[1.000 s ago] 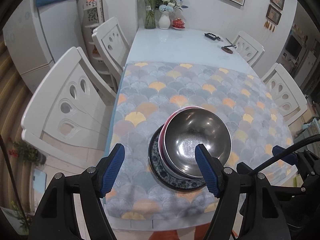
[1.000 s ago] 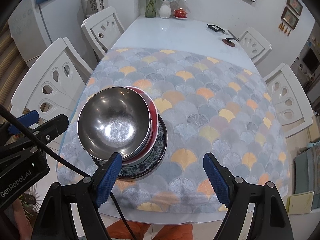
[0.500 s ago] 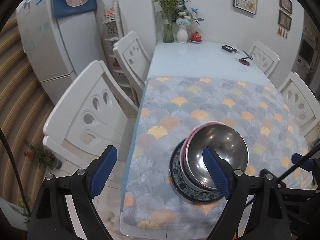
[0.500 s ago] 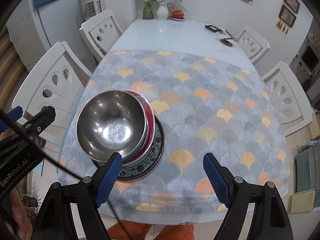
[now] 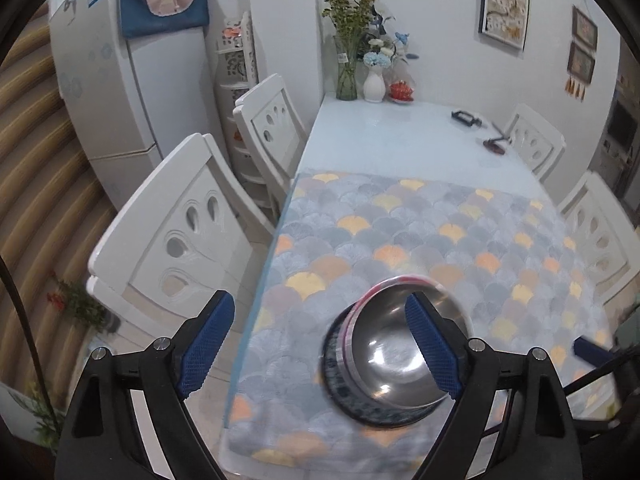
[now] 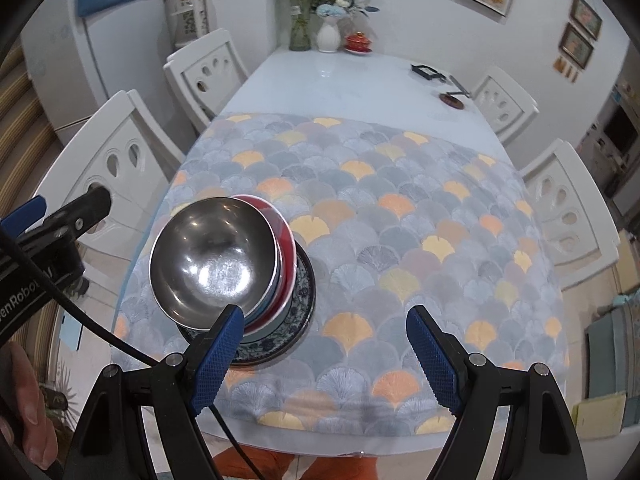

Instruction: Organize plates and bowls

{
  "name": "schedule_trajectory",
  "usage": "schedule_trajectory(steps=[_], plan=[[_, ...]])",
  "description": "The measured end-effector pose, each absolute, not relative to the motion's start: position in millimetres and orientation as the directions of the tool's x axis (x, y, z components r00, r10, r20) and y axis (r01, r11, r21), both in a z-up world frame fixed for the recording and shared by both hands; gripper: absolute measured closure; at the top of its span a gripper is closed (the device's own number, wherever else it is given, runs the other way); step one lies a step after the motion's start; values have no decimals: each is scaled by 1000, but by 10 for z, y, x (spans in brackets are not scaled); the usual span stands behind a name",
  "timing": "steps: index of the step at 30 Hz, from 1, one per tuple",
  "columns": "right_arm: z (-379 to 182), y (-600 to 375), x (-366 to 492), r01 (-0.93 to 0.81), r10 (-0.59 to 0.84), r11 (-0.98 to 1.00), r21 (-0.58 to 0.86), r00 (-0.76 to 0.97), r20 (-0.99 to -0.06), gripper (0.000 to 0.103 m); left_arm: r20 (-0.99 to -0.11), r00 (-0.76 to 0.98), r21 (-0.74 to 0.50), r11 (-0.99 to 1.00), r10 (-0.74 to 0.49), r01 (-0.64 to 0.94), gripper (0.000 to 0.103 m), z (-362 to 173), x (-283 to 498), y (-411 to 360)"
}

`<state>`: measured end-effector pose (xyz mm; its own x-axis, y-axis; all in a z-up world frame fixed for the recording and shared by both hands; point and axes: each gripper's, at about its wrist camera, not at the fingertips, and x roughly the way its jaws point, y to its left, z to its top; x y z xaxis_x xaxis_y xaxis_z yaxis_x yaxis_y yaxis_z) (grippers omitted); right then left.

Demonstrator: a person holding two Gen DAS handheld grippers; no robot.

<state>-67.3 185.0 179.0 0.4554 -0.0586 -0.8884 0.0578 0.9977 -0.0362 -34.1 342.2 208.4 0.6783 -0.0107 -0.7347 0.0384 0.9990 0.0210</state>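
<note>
A steel bowl (image 6: 212, 260) sits on top of a red-rimmed bowl (image 6: 286, 240), which rests on a blue patterned plate (image 6: 305, 300) near the front left of the scale-pattern tablecloth (image 6: 400, 220). The same steel bowl (image 5: 396, 356) and plate (image 5: 340, 380) show low in the left wrist view. My left gripper (image 5: 320, 340) hangs open above and in front of the stack, touching nothing. My right gripper (image 6: 320, 356) stands open to the right of the stack with only cloth between its fingers. The left gripper's body (image 6: 60, 220) shows at that view's left edge.
White chairs (image 5: 180, 240) line the table's left side and more chairs (image 6: 568, 208) the right. Vases with flowers (image 6: 328, 32) and a red pot (image 6: 358, 42) stand at the far end. Small dark items (image 6: 452, 96) lie on the bare tabletop. A fridge (image 5: 132, 80) stands left.
My left gripper's jaws have widened, and it has risen and drawn back from the stack, so the bowl looks smaller and lower. The right gripper has stayed put.
</note>
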Motion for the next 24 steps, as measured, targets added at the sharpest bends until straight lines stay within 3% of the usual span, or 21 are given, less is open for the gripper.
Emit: schedule_trajectory(steps=[3, 24], plan=[[1756, 1772, -642, 70, -109, 994, -86, 440, -892, 22, -739, 673, 43, 999, 16, 23, 16, 2100, -323, 3313], [1946, 1221, -489, -24, 3, 1000, -9, 491, -871, 22, -705, 695, 139, 989, 140, -58, 16, 2360, -202, 2720]])
